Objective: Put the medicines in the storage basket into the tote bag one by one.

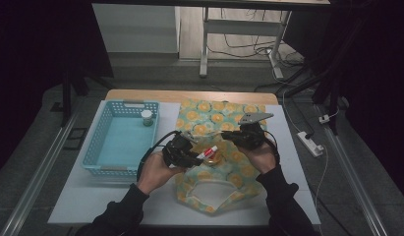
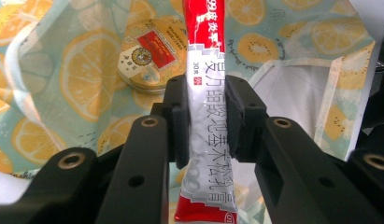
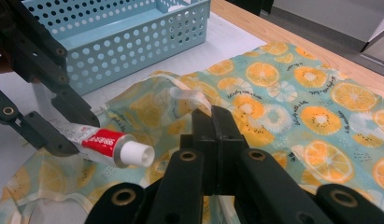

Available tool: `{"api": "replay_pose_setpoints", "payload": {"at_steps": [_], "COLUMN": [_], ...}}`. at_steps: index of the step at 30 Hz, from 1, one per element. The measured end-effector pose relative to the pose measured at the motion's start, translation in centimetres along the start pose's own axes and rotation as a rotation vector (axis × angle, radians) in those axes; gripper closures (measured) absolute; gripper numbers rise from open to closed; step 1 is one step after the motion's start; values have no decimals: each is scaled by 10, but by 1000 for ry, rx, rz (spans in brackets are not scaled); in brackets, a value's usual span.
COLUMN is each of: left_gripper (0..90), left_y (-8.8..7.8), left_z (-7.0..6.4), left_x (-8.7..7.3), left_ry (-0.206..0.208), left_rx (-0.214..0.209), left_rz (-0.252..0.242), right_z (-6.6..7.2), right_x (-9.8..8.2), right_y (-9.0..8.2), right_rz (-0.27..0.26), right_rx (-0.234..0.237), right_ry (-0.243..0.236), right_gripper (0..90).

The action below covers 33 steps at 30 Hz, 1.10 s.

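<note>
Beside the perforated light-blue plastic basket [image 1: 122, 140], on its right, lies a teal fabric bag printed with orange slices [image 1: 228, 118], spread on the white tabletop [image 1: 91, 196]. Above this cloth, to the right of the basket, the left gripper [image 1: 192, 156] holds a red-and-white ointment tube with a white cap [image 1: 207, 153]; the left gripper view shows its two black pads [image 2: 179, 119] clamped on the tube's flat middle, red ends projecting on either side. A round gold tin with a red label [image 2: 150, 53] rests on the bag just beyond the tube, on the side away from the basket. The right gripper [image 1: 237, 136], farther from the basket than the left one, hovers over the cloth with its jaws pressed together; whether any fabric is pinched between them cannot be told. Its camera shows the tube's cap [image 3: 136, 154] pointing toward it, near but not touching. Inside the basket, at its far right corner, stands a small white jar with a green lid [image 1: 147, 118].
</note>
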<state>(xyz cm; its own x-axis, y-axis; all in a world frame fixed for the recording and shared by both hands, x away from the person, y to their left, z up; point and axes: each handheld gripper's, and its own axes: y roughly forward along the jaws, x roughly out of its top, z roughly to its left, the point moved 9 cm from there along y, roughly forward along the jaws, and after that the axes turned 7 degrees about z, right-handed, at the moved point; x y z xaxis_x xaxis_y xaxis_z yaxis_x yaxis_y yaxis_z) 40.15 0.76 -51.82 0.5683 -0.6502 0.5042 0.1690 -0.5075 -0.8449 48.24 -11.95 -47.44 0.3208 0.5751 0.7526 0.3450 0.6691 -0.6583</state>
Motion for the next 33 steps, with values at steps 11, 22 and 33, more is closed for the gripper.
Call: {"api": "replay_pose_setpoints", "payload": {"at_steps": [11, 22, 33], "left_gripper": [719, 719, 719], "left_y": [8, 21, 37], "left_z": [0, 1, 9], "left_x": [2, 10, 20], "left_ry": [3, -3, -25], "left_rx": [-1, -3, 15], "left_rz": [6, 9, 14], "right_z": [0, 2, 5], "right_x": [0, 2, 3], "right_y": [0, 0, 1], "right_rz": [-2, -8, -9], "right_rx": [-1, -5, -3], "right_ry": [0, -2, -8], "right_gripper": [900, 900, 900]}}
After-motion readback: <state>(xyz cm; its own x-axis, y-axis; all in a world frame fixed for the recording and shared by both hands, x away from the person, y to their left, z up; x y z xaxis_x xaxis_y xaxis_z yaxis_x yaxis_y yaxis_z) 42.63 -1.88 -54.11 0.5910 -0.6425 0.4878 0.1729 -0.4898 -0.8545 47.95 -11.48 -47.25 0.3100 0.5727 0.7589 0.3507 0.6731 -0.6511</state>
